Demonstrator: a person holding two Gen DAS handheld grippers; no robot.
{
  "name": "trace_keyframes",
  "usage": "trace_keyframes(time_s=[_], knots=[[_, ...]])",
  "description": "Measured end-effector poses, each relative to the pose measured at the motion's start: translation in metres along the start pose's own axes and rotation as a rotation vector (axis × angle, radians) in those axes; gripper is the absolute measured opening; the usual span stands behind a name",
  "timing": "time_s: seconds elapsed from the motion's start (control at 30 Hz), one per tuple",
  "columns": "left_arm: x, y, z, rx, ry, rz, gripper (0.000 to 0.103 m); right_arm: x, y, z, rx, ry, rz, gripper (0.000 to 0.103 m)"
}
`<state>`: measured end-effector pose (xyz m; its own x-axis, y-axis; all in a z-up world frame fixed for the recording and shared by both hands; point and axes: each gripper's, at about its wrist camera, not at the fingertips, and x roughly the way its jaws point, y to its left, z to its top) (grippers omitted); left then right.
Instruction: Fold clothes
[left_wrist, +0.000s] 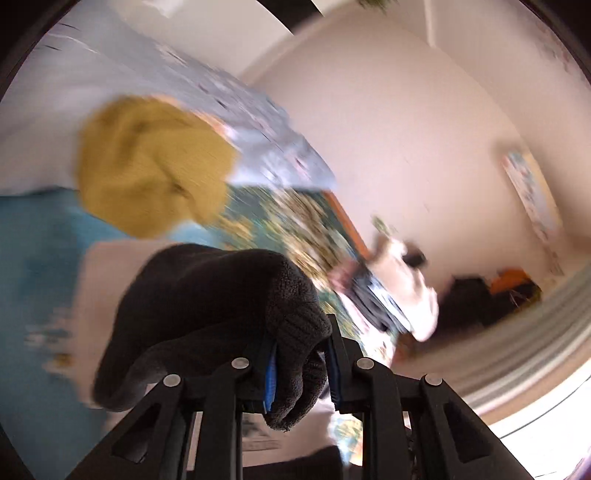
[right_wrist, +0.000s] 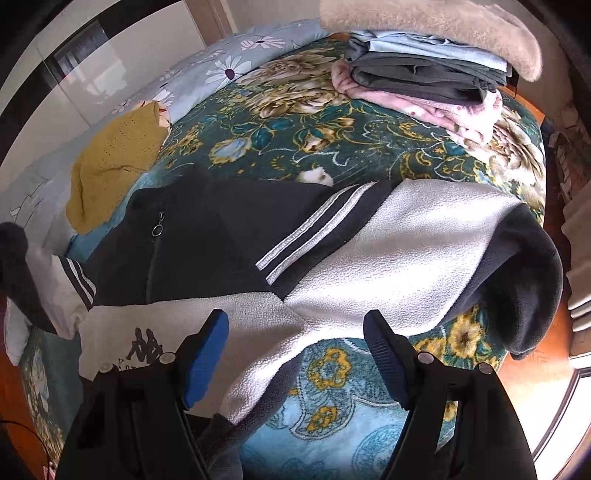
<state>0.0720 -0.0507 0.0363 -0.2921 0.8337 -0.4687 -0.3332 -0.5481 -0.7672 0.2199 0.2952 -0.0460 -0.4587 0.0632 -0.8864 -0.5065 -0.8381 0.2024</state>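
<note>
Two hand-held grippers: the left hand-held gripper (left_wrist: 301, 373) clenches the jacket's dark cuff (left_wrist: 236, 314); the right hand-held gripper (right_wrist: 295, 354) hangs released. The fleece jacket (right_wrist: 295, 258) lies crosswise along the bed's (right_wrist: 332, 406) near edge.

Floral bedspread (right_wrist: 295, 122), pale wall (left_wrist: 406, 122)

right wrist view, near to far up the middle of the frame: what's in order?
Right gripper, open → grey and black fleece jacket → bare stretch of floral bedspread → stack of folded clothes with a beige fuzzy item on top.
</note>
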Motion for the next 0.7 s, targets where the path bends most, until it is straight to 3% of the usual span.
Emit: trace_keyframes(time_s=[0.13, 0.27, 0.53, 0.6, 0.7], knots=[[0.106, -0.042, -0.006, 0.062, 0.18, -0.043, 0.023, -0.012, -0.025, -0.003, 0.078, -0.027, 0.007, 0.076], [0.192, -0.041, -0.024, 0.056, 0.323, 0.076, 0.023, -0.02, -0.059, -0.008, 0.178, -0.045, 0.009, 0.076], [0.263, 0.0, -0.072, -0.009, 0.472, 0.219, 0.027, -0.037, -0.138, -0.019, 0.379, -0.088, -0.019, 0.076], [0.259, -0.001, -0.076, -0.04, 0.476, 0.192, 0.031, -0.041, -0.159, -0.022, 0.429, -0.1, -0.031, 0.076], [0.239, -0.011, -0.08, -0.103, 0.5, 0.024, 0.038, -0.042, -0.187, -0.025, 0.493, -0.116, -0.061, 0.076]])
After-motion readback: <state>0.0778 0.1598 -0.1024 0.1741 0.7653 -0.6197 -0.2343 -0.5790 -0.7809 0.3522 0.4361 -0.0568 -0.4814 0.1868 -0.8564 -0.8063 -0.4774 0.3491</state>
